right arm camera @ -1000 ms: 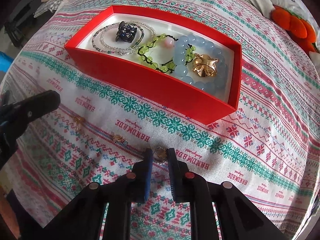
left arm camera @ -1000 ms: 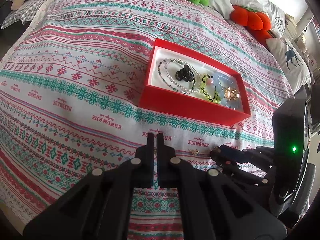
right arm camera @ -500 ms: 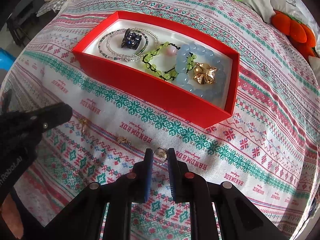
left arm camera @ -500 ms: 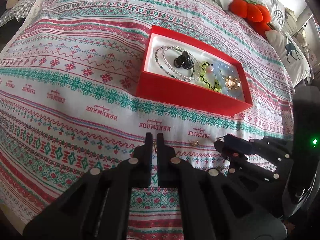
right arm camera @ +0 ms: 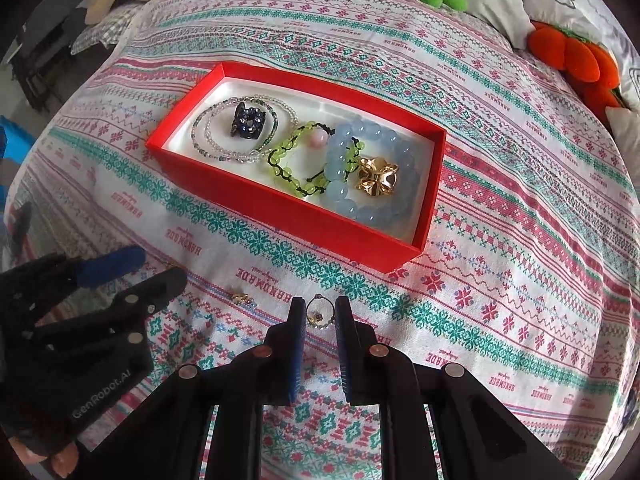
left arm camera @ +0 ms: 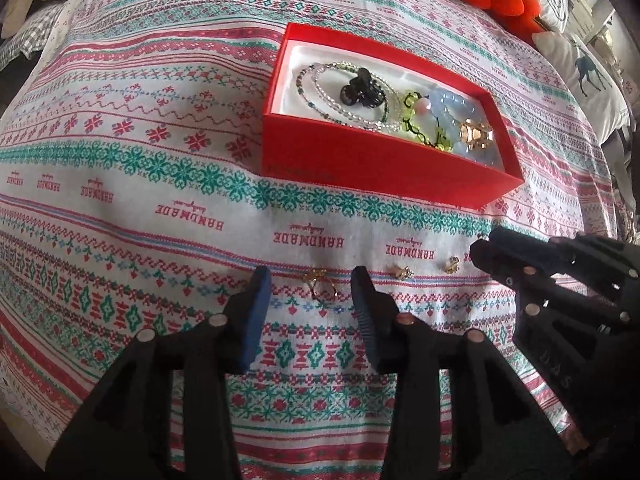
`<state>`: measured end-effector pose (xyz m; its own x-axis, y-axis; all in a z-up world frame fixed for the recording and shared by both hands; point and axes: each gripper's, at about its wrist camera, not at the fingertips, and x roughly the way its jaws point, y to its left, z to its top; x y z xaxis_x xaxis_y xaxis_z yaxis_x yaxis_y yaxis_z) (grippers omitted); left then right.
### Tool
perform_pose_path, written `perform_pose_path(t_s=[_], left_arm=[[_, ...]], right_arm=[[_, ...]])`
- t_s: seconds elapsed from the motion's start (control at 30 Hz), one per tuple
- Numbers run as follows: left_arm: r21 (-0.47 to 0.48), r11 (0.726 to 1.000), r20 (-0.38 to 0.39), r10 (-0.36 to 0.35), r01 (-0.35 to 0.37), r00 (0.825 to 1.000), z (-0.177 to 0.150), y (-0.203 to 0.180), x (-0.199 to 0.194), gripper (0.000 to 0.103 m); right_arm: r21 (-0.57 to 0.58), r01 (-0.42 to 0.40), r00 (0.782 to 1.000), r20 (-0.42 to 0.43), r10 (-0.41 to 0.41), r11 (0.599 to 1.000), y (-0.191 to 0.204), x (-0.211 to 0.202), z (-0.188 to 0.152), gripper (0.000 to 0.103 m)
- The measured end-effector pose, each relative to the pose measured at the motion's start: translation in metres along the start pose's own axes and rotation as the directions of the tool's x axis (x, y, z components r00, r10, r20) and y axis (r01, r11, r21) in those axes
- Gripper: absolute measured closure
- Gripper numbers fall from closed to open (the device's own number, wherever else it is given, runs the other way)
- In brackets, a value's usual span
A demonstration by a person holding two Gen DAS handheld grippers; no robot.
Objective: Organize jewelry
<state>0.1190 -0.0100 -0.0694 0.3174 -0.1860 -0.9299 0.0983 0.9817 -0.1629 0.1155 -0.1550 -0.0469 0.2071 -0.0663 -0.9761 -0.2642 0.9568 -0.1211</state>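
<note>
Now your left gripper (left arm camera: pixel 310 294) has just been opening, its jaws apart astride a ring (left arm camera: pixel 321 288) on the bedspread (left arm camera: pixel 160 200); your right gripper (right arm camera: pixel 319 314) clamps another ring (right arm camera: pixel 319 312), the box (right arm camera: pixel 304 216) straight ahead.

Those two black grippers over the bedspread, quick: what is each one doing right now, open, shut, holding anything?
Left gripper: open, jaws just spread, astride a gold ring lying on the bedspread; not gripping it.
Right gripper: shut on a small ring.

A bed with a red-and-green patterned knit cover (left arm camera: pixel 160 168) carries an open red cardboard box (left arm camera: pixel 384 168) at two o'clock and three small gold rings: one (left arm camera: pixel 322 286) at centre, two (left arm camera: pixel 401 271) (left arm camera: pixel 452 265) toward three o'clock.
</note>
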Motion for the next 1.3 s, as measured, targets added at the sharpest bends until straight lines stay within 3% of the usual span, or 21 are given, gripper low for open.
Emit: perform_pose_path(t_s=[0.03,0.07,0.23,0.67,0.93,1.3], left_arm=[[0.011,1.0,0.002,0.008,-0.008,1.0,0.001,-0.002,0.001,0.084],[0.018,1.0,0.001,0.011,-0.011,1.0,0.001,-0.004,0.004,0.092],[0.03,0.999,0.006,0.034,-0.034,0.999,0.004,-0.006,0.011,0.099],[-0.066,0.997,0.089,-0.043,0.049,0.995,0.018,0.018,-0.024,0.101],[-0.103,0.977,0.228,-0.158,0.185,0.961,0.032,0.03,-0.059,0.101],[-0.145,0.959,0.244,-0.204,0.243,0.948,0.049,0.031,-0.049,0.101]], right_arm=[[0.002,-0.002,1.0,0.002,0.001,1.0,0.0,-0.001,0.0,0.088],[0.003,-0.001,1.0,0.003,0.001,1.0,0.0,-0.001,0.0,0.088],[0.005,0.002,1.0,0.005,-0.002,1.0,-0.004,0.001,0.004,0.088],[0.049,-0.029,0.999,0.044,0.027,0.998,-0.02,-0.011,0.008,0.088],[0.138,-0.094,0.989,0.126,0.077,0.986,-0.042,-0.029,0.013,0.088],[0.286,-0.175,0.968,0.223,0.112,0.942,-0.064,-0.032,0.026,0.088]])
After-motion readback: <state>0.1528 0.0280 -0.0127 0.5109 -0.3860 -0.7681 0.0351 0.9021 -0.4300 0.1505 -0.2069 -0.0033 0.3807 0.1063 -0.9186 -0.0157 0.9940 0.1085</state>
